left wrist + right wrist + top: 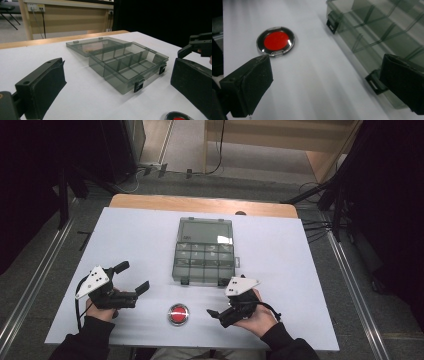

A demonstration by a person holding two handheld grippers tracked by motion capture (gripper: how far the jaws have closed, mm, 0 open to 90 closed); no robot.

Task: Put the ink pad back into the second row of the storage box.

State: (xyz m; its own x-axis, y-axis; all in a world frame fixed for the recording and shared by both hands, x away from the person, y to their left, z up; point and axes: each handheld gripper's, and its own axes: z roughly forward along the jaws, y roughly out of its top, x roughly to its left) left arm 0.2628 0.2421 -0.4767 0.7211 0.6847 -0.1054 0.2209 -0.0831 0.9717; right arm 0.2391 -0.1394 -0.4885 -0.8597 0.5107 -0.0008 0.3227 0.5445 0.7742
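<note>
Left gripper view looks along two black jaws spread wide with nothing between them but bare white table [82,100]. Beyond them sits a smoky clear compartment box [127,65], its lid [92,45] swung fully open and lying flat behind it, two black latches on the near wall. The divided compartments look empty as far as can be told. At the lower edge a red round disc [178,117] in a shiny rim peeks in, and the right gripper [197,46] shows at the right edge.

Right gripper view also has its jaws held well apart, gripping nothing; the red disc [276,40] lies on the table beyond the left jaw, and the box [382,37] runs along the right, one latch just beside the right jaw.

From the high view, the left gripper [131,277] rests on the table at the near left, well apart from the box [204,257]. The right gripper [222,307] lies near the box's front right corner. The disc [178,314] sits between the two hands, near the table's front edge.
</note>
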